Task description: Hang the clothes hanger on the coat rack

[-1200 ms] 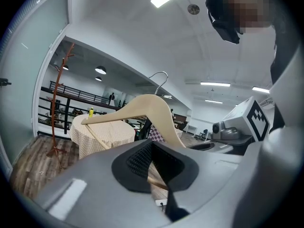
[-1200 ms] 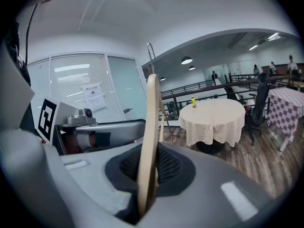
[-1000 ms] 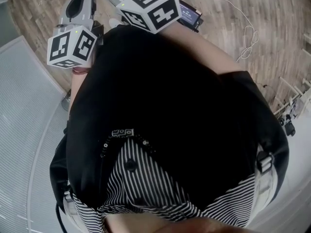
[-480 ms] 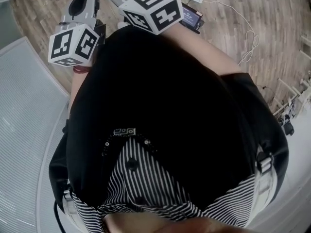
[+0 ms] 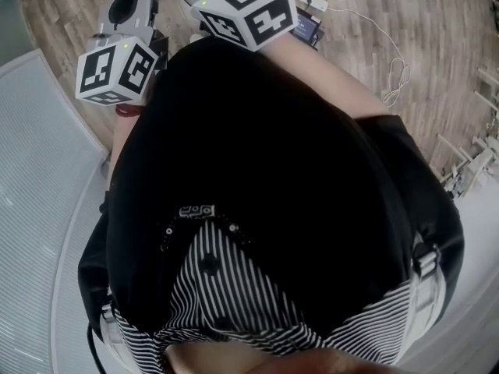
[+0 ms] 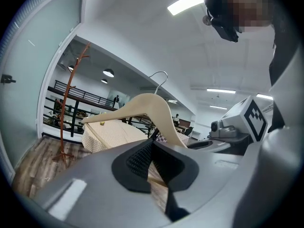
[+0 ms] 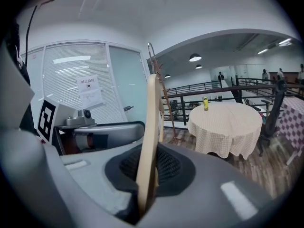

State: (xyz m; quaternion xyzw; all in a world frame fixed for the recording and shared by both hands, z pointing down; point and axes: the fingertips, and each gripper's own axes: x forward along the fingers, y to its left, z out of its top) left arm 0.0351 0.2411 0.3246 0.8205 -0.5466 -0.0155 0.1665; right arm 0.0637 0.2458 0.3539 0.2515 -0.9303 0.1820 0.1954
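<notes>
A pale wooden clothes hanger (image 6: 151, 107) with a metal hook (image 6: 161, 77) rises from my left gripper (image 6: 153, 170), whose jaws stand close together with the wood in the gap. My right gripper (image 7: 146, 177) is shut on the same hanger (image 7: 151, 127), seen edge-on here. A thin red-brown coat rack (image 6: 70, 96) stands on the wood floor by a glass wall, well ahead; in the right gripper view the coat rack (image 7: 167, 106) shows just behind the hanger. In the head view both marker cubes (image 5: 117, 68) (image 5: 248, 10) sit close together in front of the person's chest.
A round table with a checked cloth (image 7: 225, 125) and a yellow bottle (image 7: 205, 103) stands to the right of the rack. Black railings (image 7: 204, 91) run behind it. On the floor lie a power strip with a white cable (image 5: 390, 61) and a dark device (image 5: 306, 26).
The floor, cable and device have slid under the person in the head view: the person has walked on. Both grippers keep the same pose in front of the chest, still holding the hanger.
</notes>
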